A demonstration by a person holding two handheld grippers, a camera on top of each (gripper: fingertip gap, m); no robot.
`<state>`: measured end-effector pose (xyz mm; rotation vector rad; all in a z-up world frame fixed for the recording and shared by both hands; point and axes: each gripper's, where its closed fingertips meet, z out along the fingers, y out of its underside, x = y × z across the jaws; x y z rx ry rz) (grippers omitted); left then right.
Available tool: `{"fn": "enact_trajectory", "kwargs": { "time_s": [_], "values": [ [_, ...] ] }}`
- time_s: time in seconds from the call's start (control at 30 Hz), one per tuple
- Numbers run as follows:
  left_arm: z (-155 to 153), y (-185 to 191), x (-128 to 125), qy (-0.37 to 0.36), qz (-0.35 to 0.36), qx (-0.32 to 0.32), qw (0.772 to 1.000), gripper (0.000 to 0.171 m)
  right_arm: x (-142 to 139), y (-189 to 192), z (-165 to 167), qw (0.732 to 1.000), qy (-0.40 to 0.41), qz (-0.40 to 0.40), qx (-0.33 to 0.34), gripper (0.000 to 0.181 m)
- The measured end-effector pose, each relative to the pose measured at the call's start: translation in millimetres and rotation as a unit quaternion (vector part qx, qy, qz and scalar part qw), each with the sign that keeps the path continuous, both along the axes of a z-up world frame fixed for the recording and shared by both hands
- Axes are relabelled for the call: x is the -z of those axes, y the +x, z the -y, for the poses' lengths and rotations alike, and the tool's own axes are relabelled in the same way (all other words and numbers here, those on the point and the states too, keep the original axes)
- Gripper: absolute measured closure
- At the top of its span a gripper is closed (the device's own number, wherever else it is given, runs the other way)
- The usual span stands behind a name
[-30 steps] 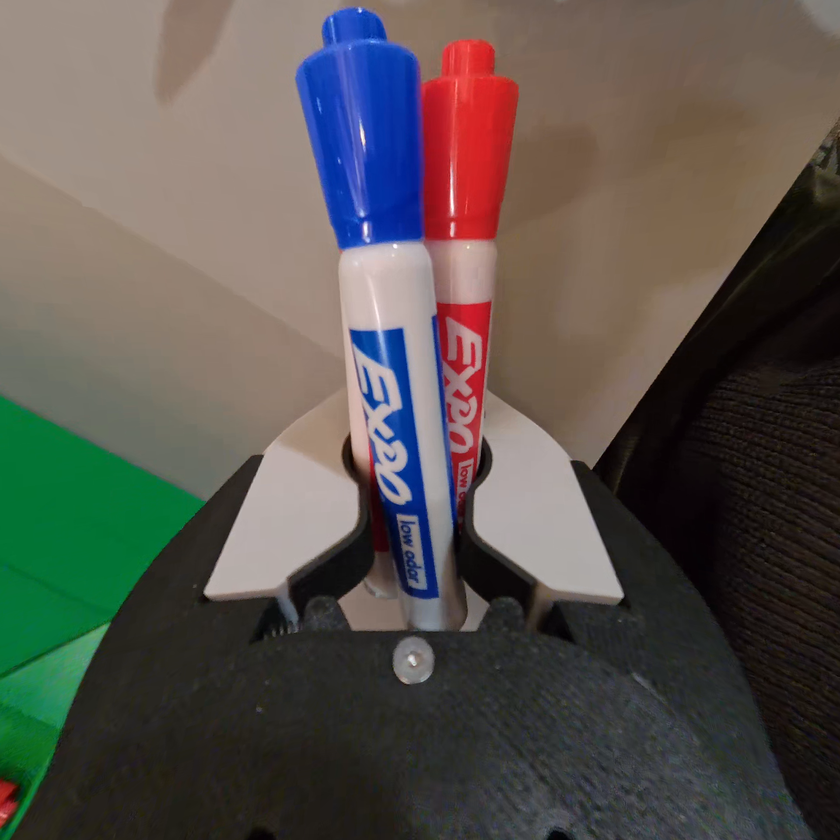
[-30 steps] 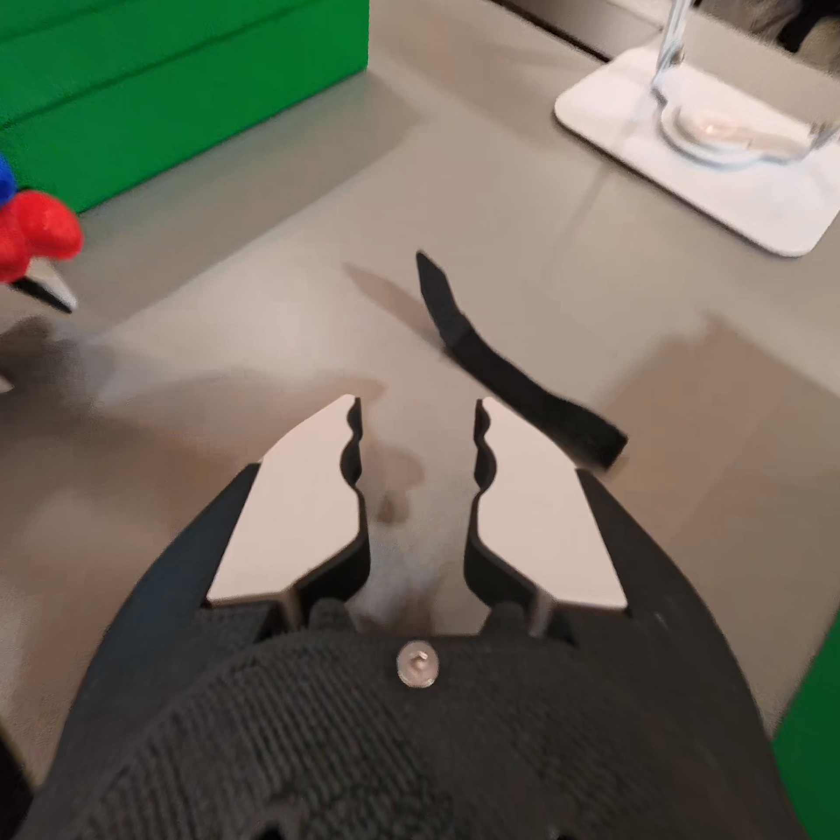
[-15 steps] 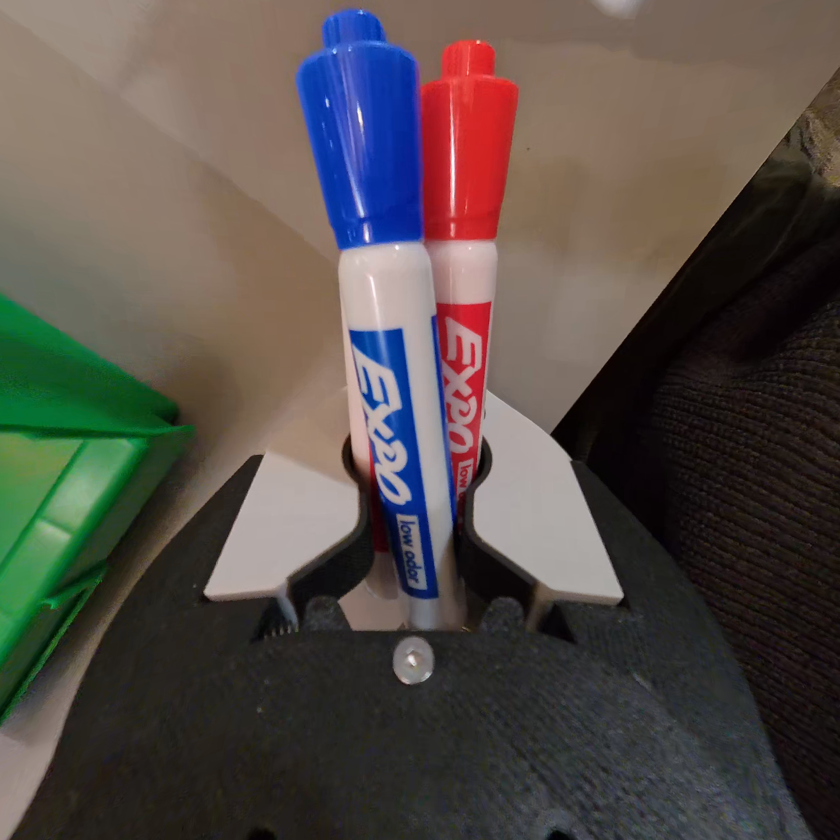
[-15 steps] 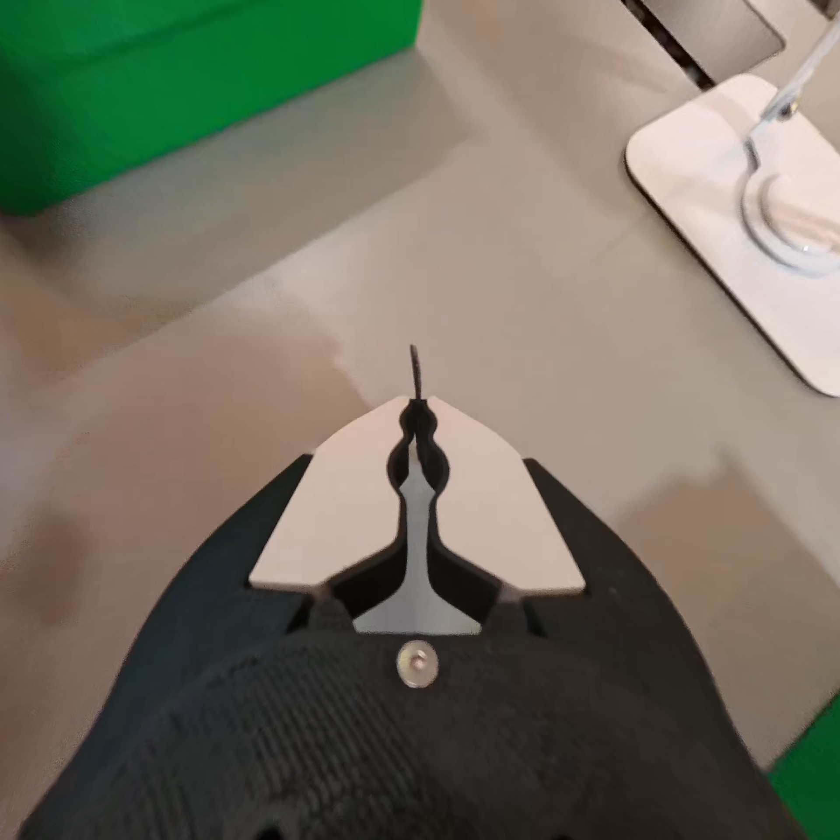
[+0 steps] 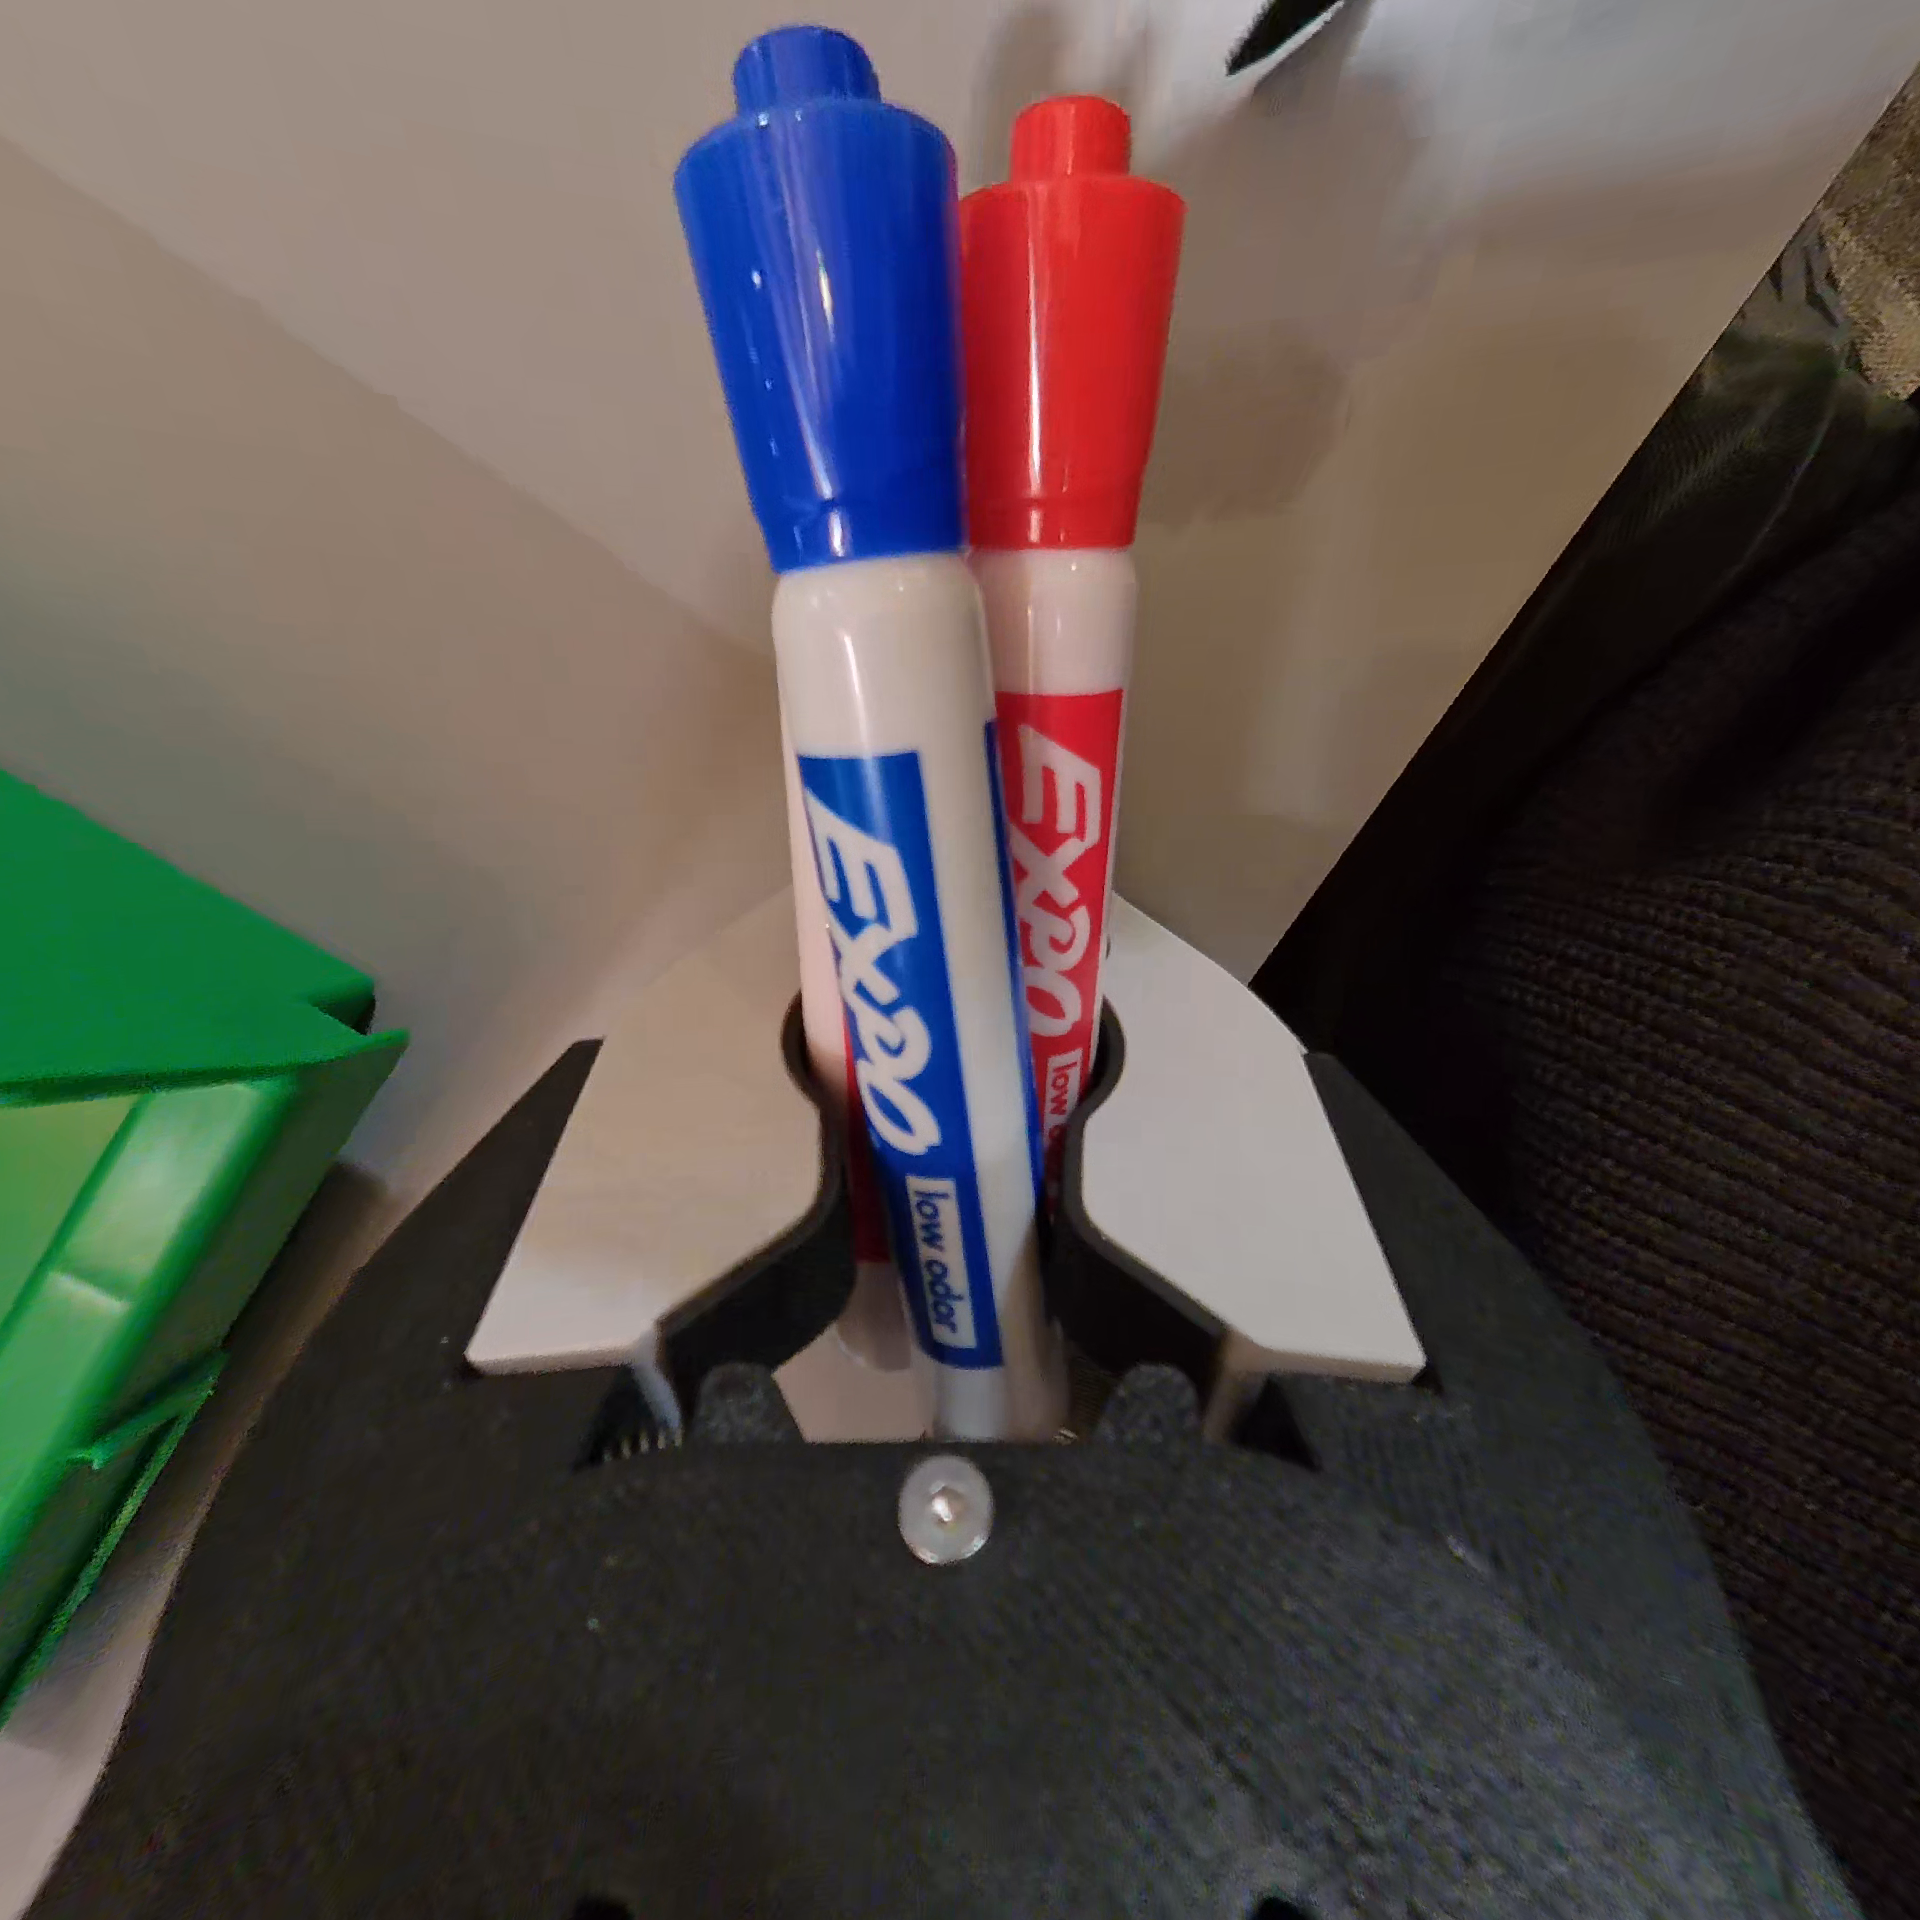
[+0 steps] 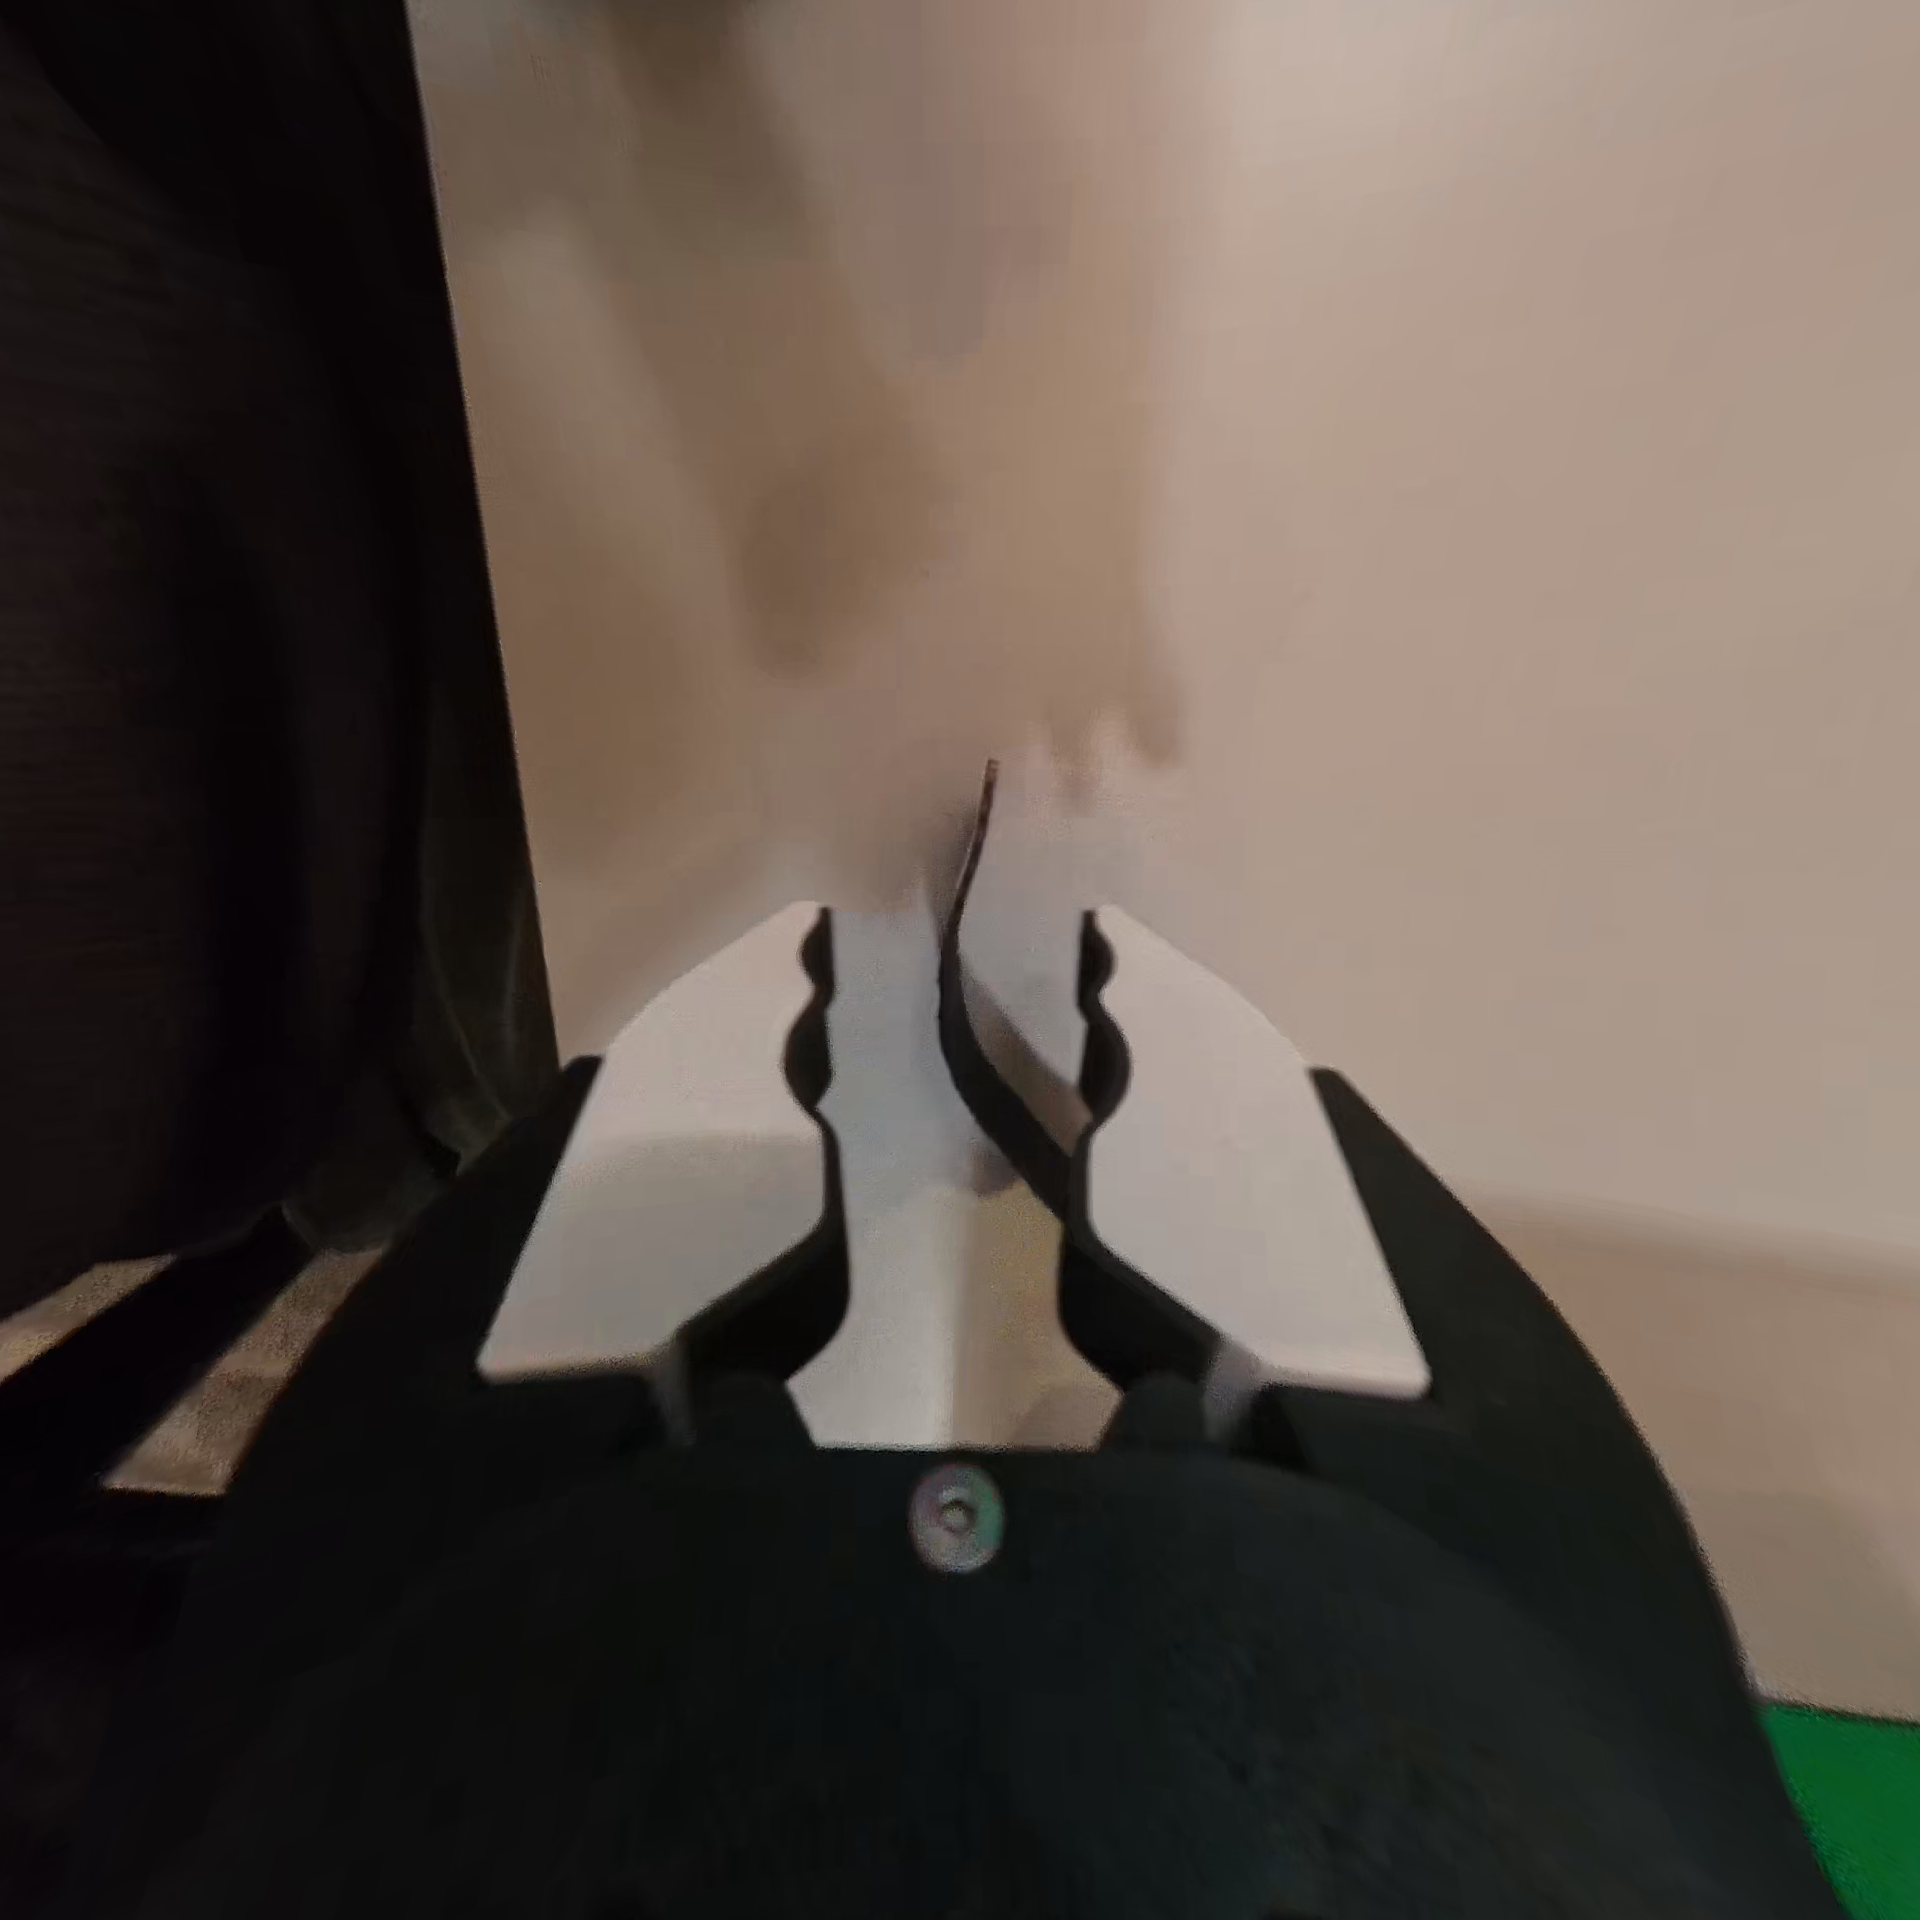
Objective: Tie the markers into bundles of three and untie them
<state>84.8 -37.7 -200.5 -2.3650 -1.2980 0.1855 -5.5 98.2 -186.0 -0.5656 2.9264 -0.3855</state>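
The left hand-held gripper [image 5: 948, 1049] is pinched on two dry-erase markers at once, a blue-capped marker [image 5: 883, 790] in front and a red-capped marker [image 5: 1060, 665] just behind it and touching it. Both stand upright between the pale fingers [image 5: 644, 1226], their white barrels seated in the rounded notch of the dark inner pads, caps pointing away from the camera and well clear of the fingertips. Each barrel carries a printed label in its own colour. Beneath them lies the beige counter [image 5: 364, 540], and a green plastic bin [image 5: 156, 1143] sits at the left edge of the left wrist view, near the gripper but apart from it. Dark ribbed fabric [image 5: 1662, 1039] fills the right side of that view. The right hand-held gripper [image 6: 954, 925] is spread, with a clear gap between its two pale fingers [image 6: 686, 1164]. A thin black strap [image 6: 982, 1018] runs through that gap, seen nearly edge-on: its near end lies against the inner pad of the right-hand finger and its far end curves up past the fingertips. Whether it rests on the counter [image 6: 1455, 520] or clings to the pad cannot be told, as the right wrist view is blurred by motion. Dark cloth [image 6: 229, 520] takes up the left of that view, and a small green patch [image 6: 1849, 1808] shows at the lower right corner.
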Motion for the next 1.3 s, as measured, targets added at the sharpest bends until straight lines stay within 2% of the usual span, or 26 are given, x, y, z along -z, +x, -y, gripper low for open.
{"fn": "enact_trajectory", "kwargs": {
  "time_s": [0.07,0.17,0.23,0.33,0.47,0.53,0.6,0.67,0.7,0.83,1.03,1.13,1.23,1.3],
  "values": [
    [-1,-1,1,-0.002,0.001,0.004,1.0,0.126,-19,-9,5,0.998,-0.055,-0.011,0.029,0.112],
    [-3,-2,1,-0.003,0.001,0.007,1.0,0.126,-45,-36,6,0.983,-0.134,-0.045,0.118,0.097],
    [-4,-3,0,-0.003,0.0,0.01,1.0,0.126,-55,-54,2,0.963,-0.175,-0.058,0.198,0.096],
    [-7,-5,-1,0.0,0.0,0.015,1.0,0.126,-51,-66,-13,0.923,-0.201,-0.052,0.323,0.096],
    [-10,-10,-1,0.005,0.0,0.023,1.0,0.126,-26,-45,-25,0.881,-0.218,0.006,0.42,0.092],
    [-12,-12,-1,0.008,0.002,0.028,1.0,0.126,-10,-35,-29,0.877,-0.201,0.015,0.437,0.083],
    [-15,-15,-1,0.01,0.001,0.035,0.999,0.126,1,-47,-42,0.875,-0.171,-0.054,0.451,0.071],
    [-19,-17,-2,0.012,0.003,0.043,0.999,0.126,2,-63,-53,0.863,-0.162,-0.121,0.463,0.071],
    [-20,-17,-1,0.013,0.003,0.045,0.999,0.126,3,-63,-53,0.861,-0.164,-0.122,0.467,0.071],
    [-22,-18,0,0.013,0.008,0.048,0.999,0.126,11,-39,-28,0.868,-0.182,-0.014,0.462,0.064],
    [-21,-16,1,0.012,0.011,0.043,0.999,0.126,10,-43,-28,0.877,-0.179,-0.039,0.444,0.065],
    [-20,-15,2,0.011,0.011,0.04,0.999,0.126,-5,-48,-36,0.856,-0.201,-0.017,0.476,0.066],
    [-18,-15,2,0.009,0.012,0.036,0.999,0.126,-13,-37,-35,0.816,-0.24,0.068,0.522,0.067],
    [-18,-15,2,0.012,0.015,0.035,0.999,0.127,-4,-28,-34,0.815,-0.229,0.083,0.526,0.062]
  ]
}}
